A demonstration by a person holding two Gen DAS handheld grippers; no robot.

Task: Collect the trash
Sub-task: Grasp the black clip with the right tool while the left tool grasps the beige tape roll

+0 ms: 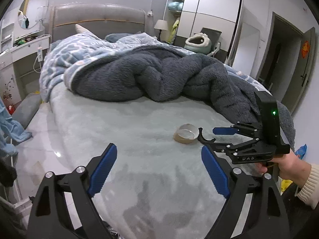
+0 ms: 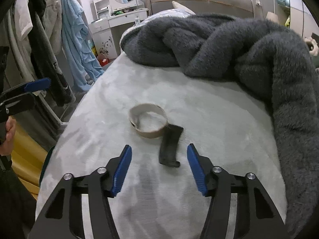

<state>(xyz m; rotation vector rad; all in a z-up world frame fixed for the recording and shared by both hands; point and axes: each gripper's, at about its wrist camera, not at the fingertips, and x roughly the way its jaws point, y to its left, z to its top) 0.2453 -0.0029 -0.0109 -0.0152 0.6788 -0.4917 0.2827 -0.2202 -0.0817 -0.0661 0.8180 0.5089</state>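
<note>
A bedroom, with a pale grey bed point(image 2: 209, 107) half covered by a rumpled dark fleece blanket point(image 2: 229, 45). Nothing looks collected yet: an empty cardboard tape roll point(image 2: 148, 120) lies flat, hole upward, touching a dark flat scrap point(image 2: 170, 146) whose long axis runs toward the camera. The right hand-held gripper point(image 2: 159, 167) and the left hand-held gripper point(image 1: 158, 165) both gape empty.

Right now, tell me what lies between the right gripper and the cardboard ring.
In the right wrist view, a flat black piece lies between the right gripper and the cardboard ring.
</note>
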